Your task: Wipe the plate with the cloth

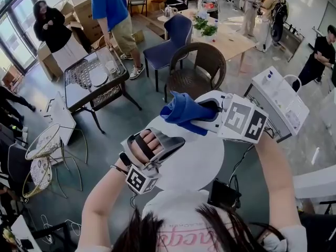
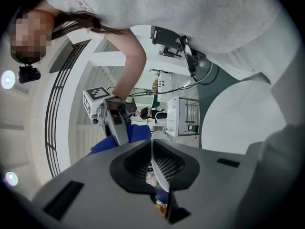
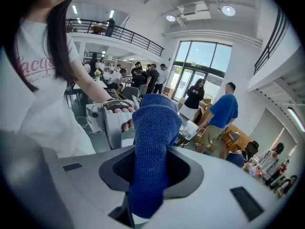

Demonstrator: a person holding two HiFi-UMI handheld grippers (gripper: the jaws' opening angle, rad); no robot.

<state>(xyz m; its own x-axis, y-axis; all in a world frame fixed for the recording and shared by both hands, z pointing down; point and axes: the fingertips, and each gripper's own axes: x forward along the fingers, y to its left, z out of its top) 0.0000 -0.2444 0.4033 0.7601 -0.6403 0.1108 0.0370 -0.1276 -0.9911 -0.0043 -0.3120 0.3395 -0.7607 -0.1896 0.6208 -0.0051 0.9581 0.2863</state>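
Observation:
My right gripper (image 1: 198,115) is shut on a blue cloth (image 1: 181,112), held up above the round white table (image 1: 205,161). In the right gripper view the cloth (image 3: 152,142) stands up out of the jaws of the right gripper (image 3: 150,175) and hides what lies behind it. My left gripper (image 1: 176,140) is shut on a thin white plate (image 2: 153,149), which shows edge-on between its jaws (image 2: 155,168). In the head view the plate is lost against the white table. The two grippers are close together, with the cloth (image 2: 128,135) just beyond the plate's rim.
A brown wicker chair (image 1: 194,67) and a blue chair (image 1: 173,35) stand beyond the table. A dark glass-topped table (image 1: 94,80) with dishes is at the left, a white cart (image 1: 281,98) at the right. A black device (image 1: 223,193) lies near me. People stand around.

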